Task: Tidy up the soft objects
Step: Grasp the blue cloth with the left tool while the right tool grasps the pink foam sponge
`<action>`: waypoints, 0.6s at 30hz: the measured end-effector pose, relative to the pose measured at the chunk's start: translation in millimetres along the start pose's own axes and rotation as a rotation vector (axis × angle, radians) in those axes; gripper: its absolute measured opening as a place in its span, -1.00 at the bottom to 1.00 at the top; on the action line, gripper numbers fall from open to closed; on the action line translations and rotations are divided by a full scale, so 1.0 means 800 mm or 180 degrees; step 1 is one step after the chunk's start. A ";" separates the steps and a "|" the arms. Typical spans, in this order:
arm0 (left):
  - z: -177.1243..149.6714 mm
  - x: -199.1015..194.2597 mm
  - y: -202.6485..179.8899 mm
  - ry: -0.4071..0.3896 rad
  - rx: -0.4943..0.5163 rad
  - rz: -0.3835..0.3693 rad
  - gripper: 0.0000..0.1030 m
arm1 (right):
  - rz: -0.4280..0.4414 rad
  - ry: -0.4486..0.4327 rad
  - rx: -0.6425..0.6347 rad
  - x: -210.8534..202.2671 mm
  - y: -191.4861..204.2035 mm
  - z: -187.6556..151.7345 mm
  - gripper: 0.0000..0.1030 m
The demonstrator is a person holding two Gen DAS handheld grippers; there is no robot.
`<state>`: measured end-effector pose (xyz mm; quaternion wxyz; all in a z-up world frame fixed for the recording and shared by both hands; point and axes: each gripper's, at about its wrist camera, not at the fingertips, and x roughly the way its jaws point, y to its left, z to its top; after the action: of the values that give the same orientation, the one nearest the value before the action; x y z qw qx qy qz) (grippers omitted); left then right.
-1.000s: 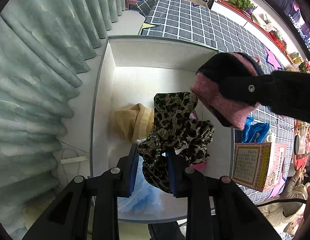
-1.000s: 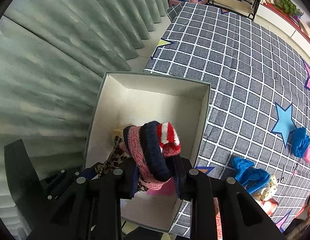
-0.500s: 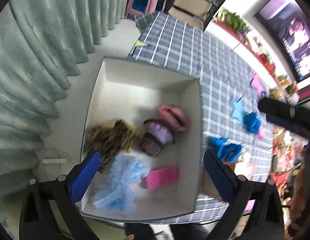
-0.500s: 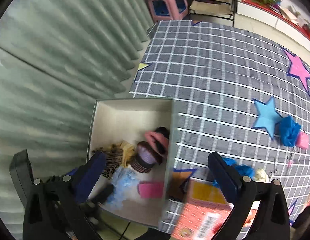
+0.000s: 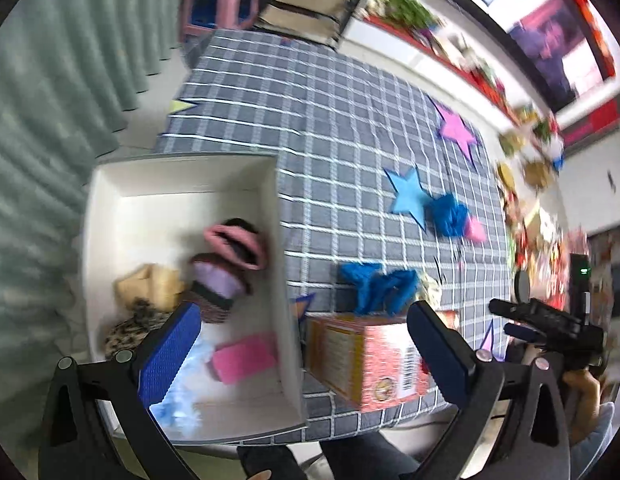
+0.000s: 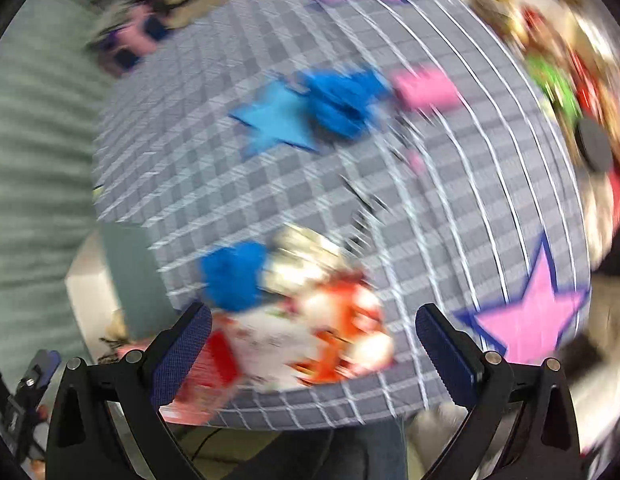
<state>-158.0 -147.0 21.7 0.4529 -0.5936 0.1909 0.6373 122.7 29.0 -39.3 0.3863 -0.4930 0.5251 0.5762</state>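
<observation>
The left gripper (image 5: pixel 303 354) hangs above the near left corner of the surface (image 5: pixel 350 128), its jaws spread wide with nothing between them. They have just been opening. Below it a white box (image 5: pixel 283 280) sits at that corner and holds the soft things: a pink knitted roll (image 5: pixel 237 242), a purple striped roll (image 5: pixel 215 288), a yellow cloth (image 5: pixel 147 284), a leopard-print cloth (image 5: pixel 125 326), a pale blue cloth (image 5: pixel 177 396) and a pink sponge (image 5: pixel 243 358). Just beside the box, at the near edge, stands a red carton (image 5: pixel 370 364).

The right gripper (image 6: pixel 312 336) is over the near edge, heavily blurred, jaws likewise wide and empty after just opening. Beyond the carton lies a blue cloth (image 6: pixel 233 276); another blue bundle (image 6: pixel 342 100) and a pink piece (image 6: pixel 426 88) lie nearer the middle.
</observation>
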 end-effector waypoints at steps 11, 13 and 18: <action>0.029 0.042 -0.077 0.0372 0.0174 -0.0052 0.99 | -0.0020 0.0216 -0.0634 0.055 0.027 0.023 1.00; 0.029 0.041 -0.076 0.0383 0.0156 0.0029 0.99 | -0.0300 0.0193 -0.1275 0.071 0.074 0.032 1.00; 0.028 0.037 -0.064 0.0410 -0.0081 0.0197 0.99 | -0.0932 0.0440 -0.2288 0.141 0.143 0.038 1.00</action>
<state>-126.6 -93.0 14.0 0.4122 -0.6329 0.2298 0.6138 -16.8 33.9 -124.8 0.2308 -0.7041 0.2388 0.6276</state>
